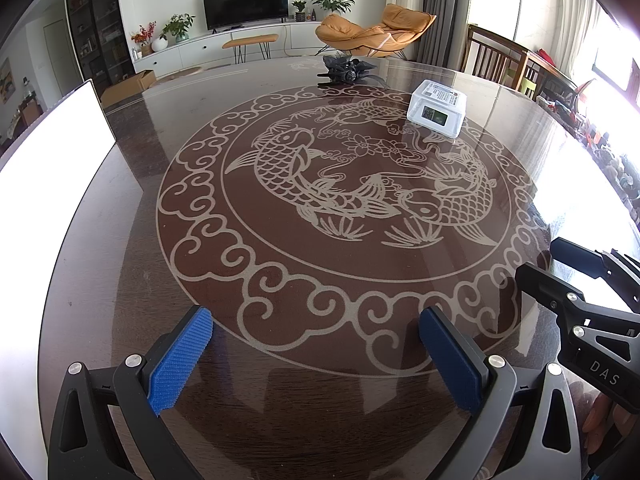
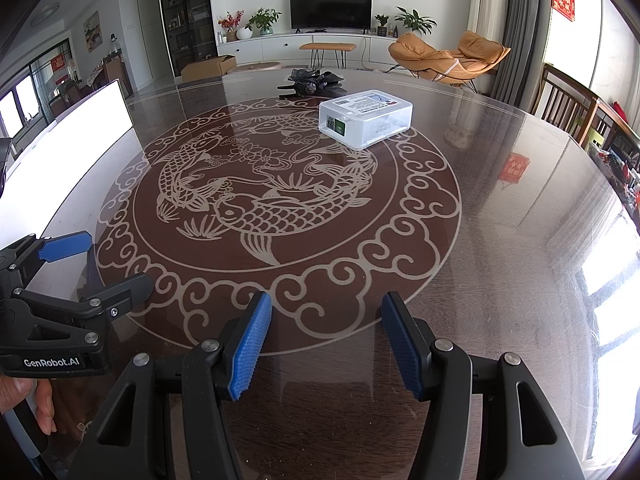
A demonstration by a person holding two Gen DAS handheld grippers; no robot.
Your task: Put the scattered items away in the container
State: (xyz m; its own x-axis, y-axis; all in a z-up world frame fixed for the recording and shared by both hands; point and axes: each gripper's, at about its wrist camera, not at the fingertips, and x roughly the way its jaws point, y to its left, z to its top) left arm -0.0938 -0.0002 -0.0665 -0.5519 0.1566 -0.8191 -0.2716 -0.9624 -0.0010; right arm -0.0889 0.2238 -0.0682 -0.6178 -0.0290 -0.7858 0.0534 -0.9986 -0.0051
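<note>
Both claws hover released over the near desk (image 2: 500, 240) edge, left claw (image 1: 316, 354) and right claw (image 2: 326, 344) grasping nothing. The lidded clear container (image 2: 366, 118) and dark scattered items (image 2: 314, 82) sit far across, well apart from both, so a long reach looks needed.

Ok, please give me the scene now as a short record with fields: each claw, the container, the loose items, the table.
left claw: open, holds nothing, above the near part of the table
right claw: open, holds nothing, beside the left one
container: clear plastic box with labels, lid on, on the far side of the table
loose items: dark pile behind the box, at the far edge; what it is, cannot tell
table: round, dark, glossy, fish pattern in the middle
</note>
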